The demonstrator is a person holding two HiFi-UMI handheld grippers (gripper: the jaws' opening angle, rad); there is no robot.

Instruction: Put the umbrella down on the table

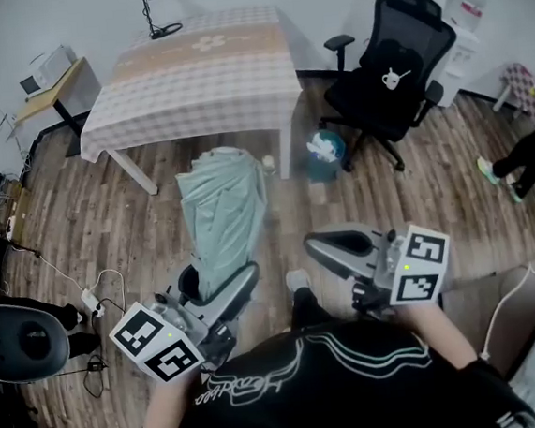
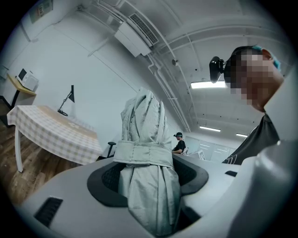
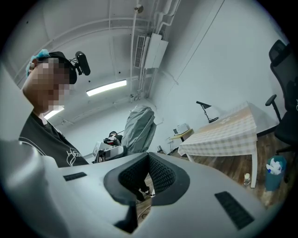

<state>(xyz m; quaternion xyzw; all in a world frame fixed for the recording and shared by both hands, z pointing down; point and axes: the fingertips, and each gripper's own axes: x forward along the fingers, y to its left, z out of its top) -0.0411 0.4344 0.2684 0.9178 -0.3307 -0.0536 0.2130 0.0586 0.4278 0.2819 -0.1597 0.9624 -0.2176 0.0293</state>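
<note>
So the folded umbrella (image 1: 218, 213) wasn't resting on anything here. It was up in the air, roughly upright in the left gripper (image 1: 220, 283). That put it over the wood floor (image 1: 108, 224) and well short of the surface (image 1: 190, 93) with the checked cloth.

In the left gripper view, its fingers (image 2: 195, 174) were clamped on the pale grey-green fabric from both sides. They gripped just under the strap (image 2: 142, 153) wrapped round the bundle, and the rest of the umbrella stuck up past them.

The right gripper (image 1: 341, 244) was held beside it, a little apart and not touching the umbrella. Its fingers (image 3: 163, 174) were together at the tips with nothing between them, and only a bit of floor showed through the slit lower down.

The surface had a black desk lamp (image 1: 156, 12) at its far edge. A black office chair (image 1: 390, 65) stood off to its right. A small bottle (image 1: 268, 163) and a blue bin (image 1: 325, 148) sat on the floor near the closest right leg.
</note>
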